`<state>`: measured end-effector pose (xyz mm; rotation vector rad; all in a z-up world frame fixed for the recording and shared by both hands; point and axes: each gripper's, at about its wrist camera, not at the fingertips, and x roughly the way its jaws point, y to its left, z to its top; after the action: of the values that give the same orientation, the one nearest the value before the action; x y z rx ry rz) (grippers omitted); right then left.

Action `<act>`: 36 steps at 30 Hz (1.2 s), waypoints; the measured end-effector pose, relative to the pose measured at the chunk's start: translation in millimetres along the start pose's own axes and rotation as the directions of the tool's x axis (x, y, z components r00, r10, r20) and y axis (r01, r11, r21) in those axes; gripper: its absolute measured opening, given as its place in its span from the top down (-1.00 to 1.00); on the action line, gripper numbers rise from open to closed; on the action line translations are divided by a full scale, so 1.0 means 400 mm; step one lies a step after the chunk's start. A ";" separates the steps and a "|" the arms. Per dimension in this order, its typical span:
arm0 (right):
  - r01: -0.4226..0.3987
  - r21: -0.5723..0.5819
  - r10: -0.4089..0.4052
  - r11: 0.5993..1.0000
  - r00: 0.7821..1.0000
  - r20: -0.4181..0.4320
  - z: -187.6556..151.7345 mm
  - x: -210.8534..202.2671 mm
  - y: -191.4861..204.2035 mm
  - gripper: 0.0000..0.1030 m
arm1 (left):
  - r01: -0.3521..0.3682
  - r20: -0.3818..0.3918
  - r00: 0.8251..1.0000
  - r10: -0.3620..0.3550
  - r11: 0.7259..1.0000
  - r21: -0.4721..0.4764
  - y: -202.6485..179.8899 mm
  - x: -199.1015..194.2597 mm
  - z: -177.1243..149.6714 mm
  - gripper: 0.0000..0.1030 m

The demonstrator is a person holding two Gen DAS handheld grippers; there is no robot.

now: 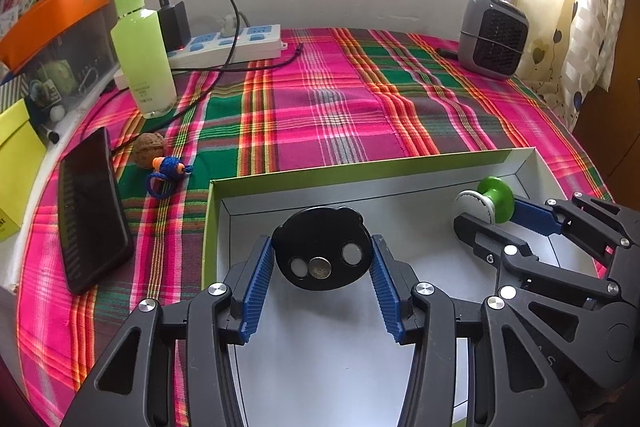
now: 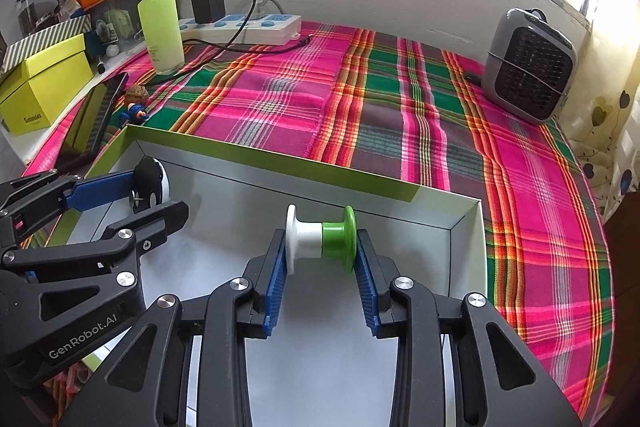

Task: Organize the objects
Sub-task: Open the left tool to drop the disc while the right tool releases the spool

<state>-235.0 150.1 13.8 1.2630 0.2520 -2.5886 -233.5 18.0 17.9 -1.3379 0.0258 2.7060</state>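
Both grippers hang over the box (image 1: 224, 187), so each item likely drops inside. Left gripper (image 1: 322, 259) has jaws clamped on a black disc (image 1: 320, 247), box left. Right gripper (image 2: 322, 253) pinches the spool (image 2: 320, 239) end to end, box right. Walnut (image 1: 149, 150) and blue toy (image 1: 168, 173) wait on the cloth (image 1: 320, 107), far left.
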 end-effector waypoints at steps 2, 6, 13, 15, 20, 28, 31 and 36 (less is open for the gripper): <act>0.002 0.002 -0.002 1.000 1.000 0.005 0.000 -0.003 -0.001 0.28 | 0.002 -0.001 1.000 -0.002 1.000 -0.001 0.001 -0.001 0.000 0.08; 0.002 0.009 -0.002 1.000 1.000 0.013 0.000 -0.010 -0.001 0.10 | 0.008 -0.004 1.000 -0.008 1.000 -0.006 0.001 -0.003 0.000 0.07; 0.011 0.015 -0.011 1.000 1.000 0.020 -0.004 -0.026 -0.003 0.09 | 0.014 -0.006 1.000 -0.014 1.000 -0.009 -0.001 -0.013 -0.006 0.00; 0.013 0.018 -0.014 1.000 1.000 0.025 -0.007 -0.034 -0.005 0.09 | 0.012 -0.002 1.000 -0.012 1.000 -0.009 -0.002 -0.019 -0.009 -0.08; 0.016 0.025 -0.017 1.000 0.999 0.034 -0.016 -0.051 -0.006 0.08 | 0.014 0.012 1.000 -0.014 1.000 -0.008 -0.001 -0.041 -0.013 -0.13; 0.019 0.036 -0.021 0.999 0.998 0.055 -0.032 -0.088 -0.001 0.08 | 0.009 0.033 0.999 -0.009 1.000 0.000 -0.004 -0.084 -0.025 -0.14; 0.015 0.036 -0.017 0.999 0.997 0.069 -0.041 -0.108 0.005 0.08 | 0.010 0.041 0.999 -0.010 1.000 -0.005 -0.004 -0.104 -0.034 -0.14; 0.010 0.031 -0.013 0.999 0.995 0.099 -0.065 -0.147 0.019 0.08 | 0.008 0.053 0.999 -0.008 1.000 -0.009 -0.002 -0.136 -0.057 -0.14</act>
<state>-178.4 158.3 44.3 1.1414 0.2025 -2.6648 -182.8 11.8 47.1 -1.2649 0.0033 2.7367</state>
